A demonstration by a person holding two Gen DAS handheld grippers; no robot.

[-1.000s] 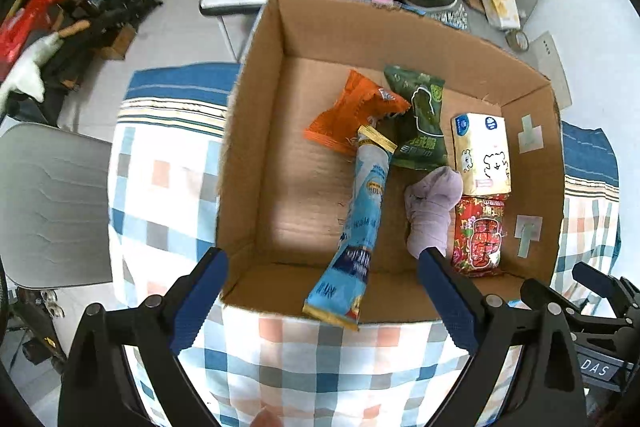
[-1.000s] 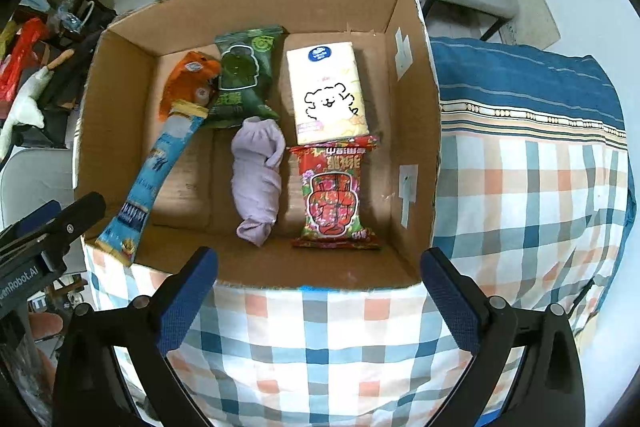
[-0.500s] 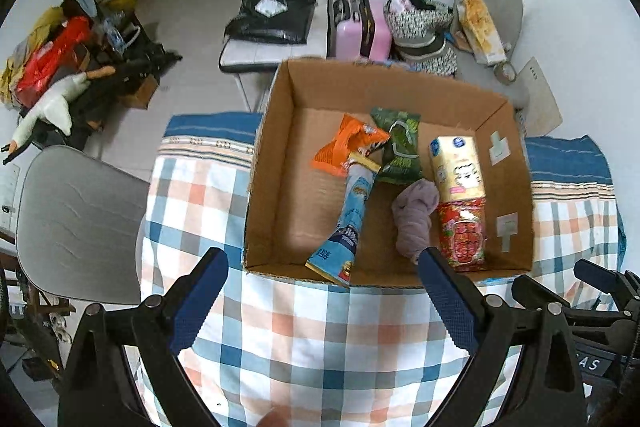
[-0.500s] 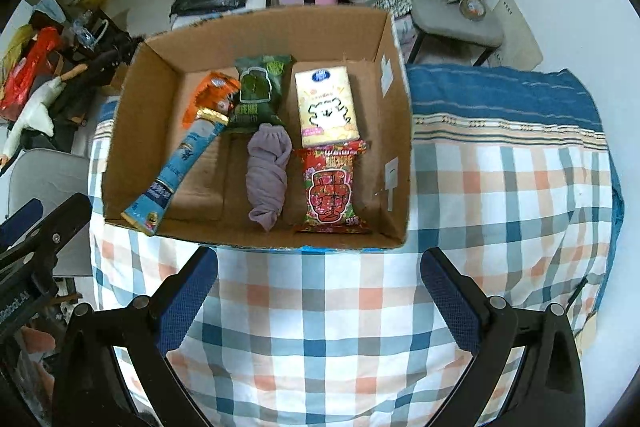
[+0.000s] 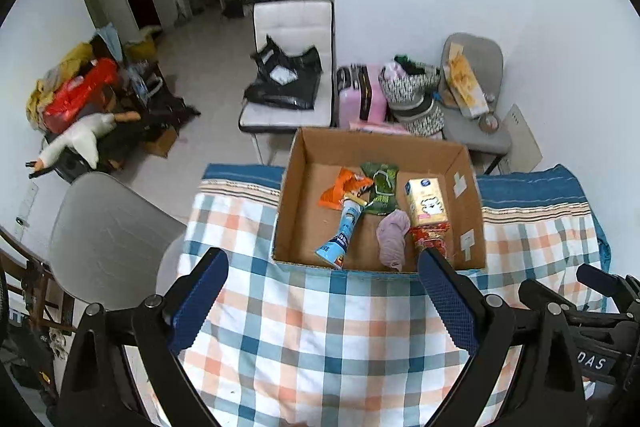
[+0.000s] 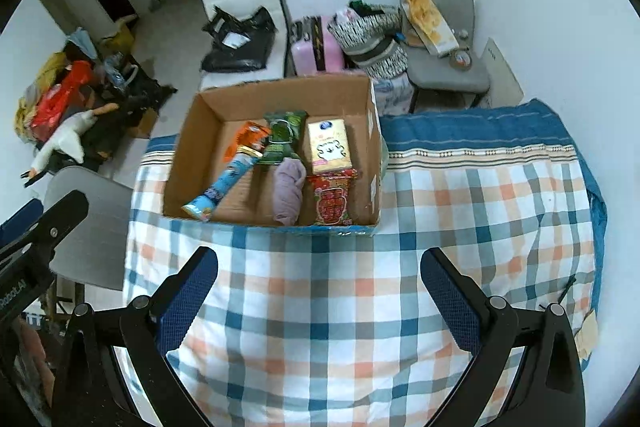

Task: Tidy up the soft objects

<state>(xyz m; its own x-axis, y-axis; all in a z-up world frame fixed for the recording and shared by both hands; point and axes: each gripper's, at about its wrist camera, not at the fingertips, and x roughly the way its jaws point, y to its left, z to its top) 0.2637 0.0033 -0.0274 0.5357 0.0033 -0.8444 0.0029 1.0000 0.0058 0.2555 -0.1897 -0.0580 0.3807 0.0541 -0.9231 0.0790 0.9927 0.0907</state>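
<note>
A checked cloth [image 6: 320, 307] covers the counter, soft and rumpled. On it sits an open cardboard box [image 6: 180, 163] holding a cream tissue pack [image 6: 329, 146], red packet [image 6: 331, 201], blue tube [image 5: 343, 231], lilac rolled cloth [image 6: 289, 189], green pouch [image 5: 383, 187] and orange pouch [image 5: 340, 189]. Only the right view shows the cloth's far right edge. Left gripper [image 5: 322, 303] and right gripper [image 6: 318, 303] hang released, empty, short of the box.

Beyond the checked tablecloth [image 5: 320, 327], a white chair [image 5: 292, 27] bears a black bag [image 5: 286, 83], beside a pink suitcase [image 5: 362, 95] (upright) and a grey chair [image 5: 476, 67].
</note>
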